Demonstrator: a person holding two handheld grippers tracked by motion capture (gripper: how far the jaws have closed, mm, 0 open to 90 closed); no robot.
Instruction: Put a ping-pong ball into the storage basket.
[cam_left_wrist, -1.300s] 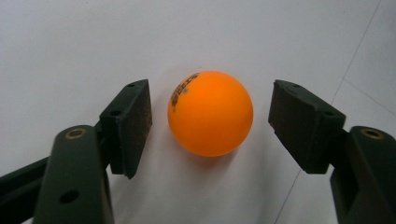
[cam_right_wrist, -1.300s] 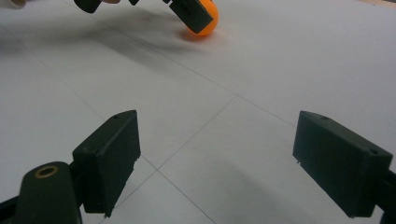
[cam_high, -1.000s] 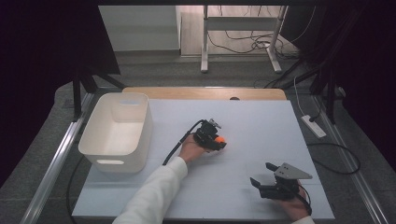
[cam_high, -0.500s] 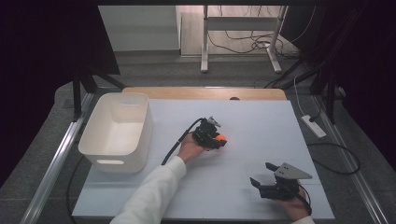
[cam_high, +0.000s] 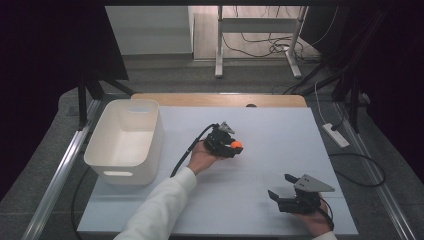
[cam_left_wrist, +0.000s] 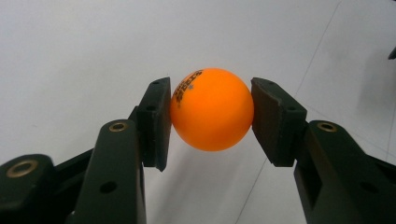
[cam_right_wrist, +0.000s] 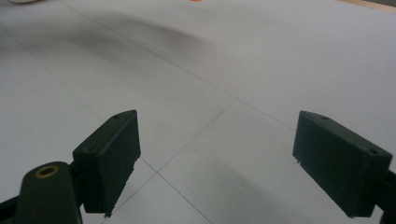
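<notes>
An orange ball is being held between the fingers of the left gripper, just right of the white bin on the bench. The bin's visible interior is being shown bare. The right gripper, farther from the bin, is being held with fingers wide apart.

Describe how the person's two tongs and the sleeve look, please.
Both tongs are black. The left tongs have two flat rectangular pads on angular arms with brass-coloured rivets, and a black cable trails from them. The right tongs carry a grey three-cornered plate on top. The left arm wears a white sleeve.
</notes>
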